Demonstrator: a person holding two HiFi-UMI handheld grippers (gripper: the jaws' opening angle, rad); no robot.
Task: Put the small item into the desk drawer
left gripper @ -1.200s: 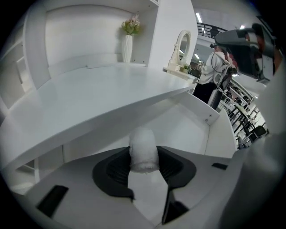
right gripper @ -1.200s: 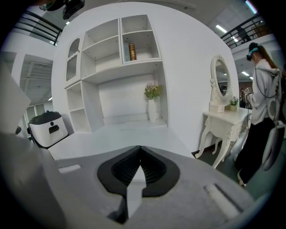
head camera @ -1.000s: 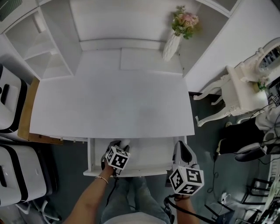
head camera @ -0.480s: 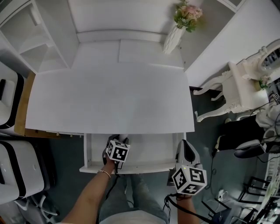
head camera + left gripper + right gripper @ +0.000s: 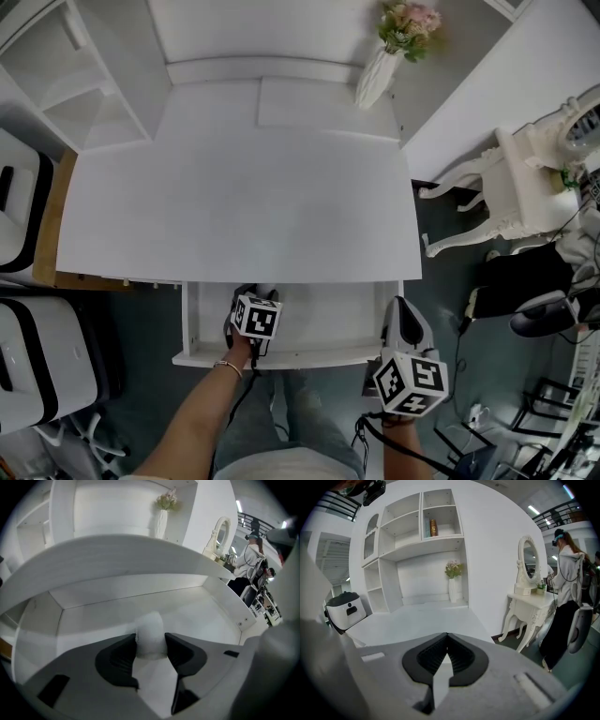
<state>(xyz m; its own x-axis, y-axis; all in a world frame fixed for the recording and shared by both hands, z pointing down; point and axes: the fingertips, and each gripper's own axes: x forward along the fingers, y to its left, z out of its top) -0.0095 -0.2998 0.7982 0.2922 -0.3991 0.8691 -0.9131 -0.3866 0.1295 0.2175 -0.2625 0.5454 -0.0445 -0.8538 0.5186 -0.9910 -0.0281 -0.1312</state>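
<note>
Head view: the left gripper (image 5: 253, 294) is dipped into the open white desk drawer (image 5: 330, 324), left of its middle. The right gripper (image 5: 396, 314) hangs off the drawer's right front corner.

Left gripper view: a small white fuzzy-looking cylinder (image 5: 150, 629) sits between the jaws, low in the drawer. The pads have just been easing apart, yet both touch it. It looks light and squishy, so pinch mid-body, gently.

Right gripper view: jaws together, empty.

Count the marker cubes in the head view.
2. One marker cube tops the left gripper, over the drawer, its jaws just opening round a small white item; the other tops the right gripper at the drawer's right front corner. None seems hidden.
</note>
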